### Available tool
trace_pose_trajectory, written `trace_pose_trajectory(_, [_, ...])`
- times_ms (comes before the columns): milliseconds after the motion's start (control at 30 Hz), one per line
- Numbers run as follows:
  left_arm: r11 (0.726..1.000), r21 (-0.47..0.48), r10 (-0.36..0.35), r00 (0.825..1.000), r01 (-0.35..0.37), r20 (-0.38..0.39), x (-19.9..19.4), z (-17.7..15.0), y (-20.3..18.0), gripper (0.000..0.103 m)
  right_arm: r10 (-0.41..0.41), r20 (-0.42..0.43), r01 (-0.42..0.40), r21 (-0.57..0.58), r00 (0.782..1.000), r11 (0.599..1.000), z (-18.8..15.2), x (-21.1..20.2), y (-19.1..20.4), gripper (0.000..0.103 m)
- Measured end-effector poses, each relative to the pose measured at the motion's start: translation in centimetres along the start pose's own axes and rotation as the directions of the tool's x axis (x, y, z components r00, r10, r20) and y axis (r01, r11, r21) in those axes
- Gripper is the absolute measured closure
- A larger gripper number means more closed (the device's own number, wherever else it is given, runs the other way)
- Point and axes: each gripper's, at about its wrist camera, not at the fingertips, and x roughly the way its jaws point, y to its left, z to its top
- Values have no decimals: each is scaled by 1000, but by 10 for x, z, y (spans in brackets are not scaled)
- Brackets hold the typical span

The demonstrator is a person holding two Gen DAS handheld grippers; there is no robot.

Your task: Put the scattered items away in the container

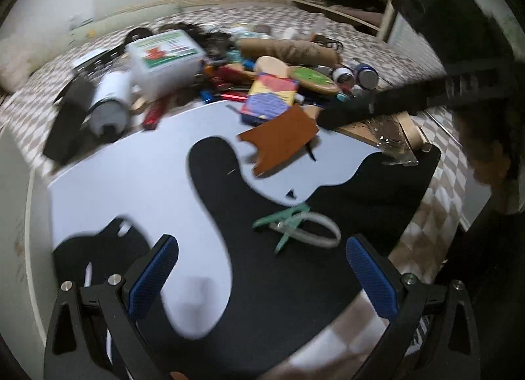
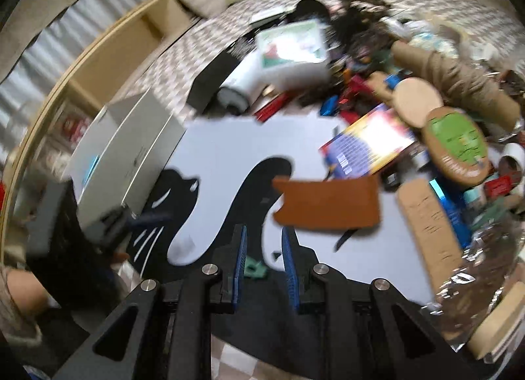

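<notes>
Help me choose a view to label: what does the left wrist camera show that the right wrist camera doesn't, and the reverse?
Only the left wrist view shows the whole green clip with its white strap, the right tool's arm reaching over the pile, and the open left tool.

Only the right wrist view shows the white drawer unit, the wooden shelf and the right tool, slightly open.

Both show the brown leather piece, the colourful box and the white lidded container.

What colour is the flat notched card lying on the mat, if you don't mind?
Orange-brown card; the right wrist view shows it best.
</notes>
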Motion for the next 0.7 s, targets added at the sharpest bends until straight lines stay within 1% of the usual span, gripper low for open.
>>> trace_pose_trajectory(33, [1000,16,-13,1000,13,5,6,3,-3,0,-3,9,3,12,1000,1000,3,-2,-3,80])
trace_pose_trajectory(100, [998,66,-9,1000,9,-4,19,4,-6,0,-17,24,16,29,1000,999,8,-6,-7,80])
trace_pose_trajectory(167, [993,110,-35,999,37,-23,32,5,-7,1,-29,31,27,38,999,999,11,-7,-10,80])
trace_pose_trajectory(267, [991,107,-70,997,74,-44,40,2,-3,2,-46,40,44,50,998,998,16,-10,-15,80])
trace_pose_trajectory(300, [992,100,-78,996,82,-48,41,1,-1,9,-52,42,50,54,998,997,17,-11,-17,80])
trace_pose_trajectory(367, [992,91,-86,995,90,-44,41,0,2,17,-70,40,67,60,997,996,20,-9,-22,80])
trace_pose_trajectory(433, [991,79,-101,994,104,-36,39,1,5,23,-88,34,85,68,996,994,22,-6,-28,80])
trace_pose_trajectory(467, [991,70,-111,993,113,-33,37,1,6,28,-97,30,95,71,995,993,24,-4,-30,80])
trace_pose_trajectory(500, [990,61,-121,992,123,-29,35,1,7,31,-106,26,104,75,994,992,25,-2,-33,80])
trace_pose_trajectory(533, [990,61,-127,991,129,-29,34,1,7,32,-114,21,112,82,993,990,26,1,-36,80])
trace_pose_trajectory(700, [986,77,-143,989,145,-38,34,1,2,47,-107,-9,108,156,994,982,27,10,-53,80])
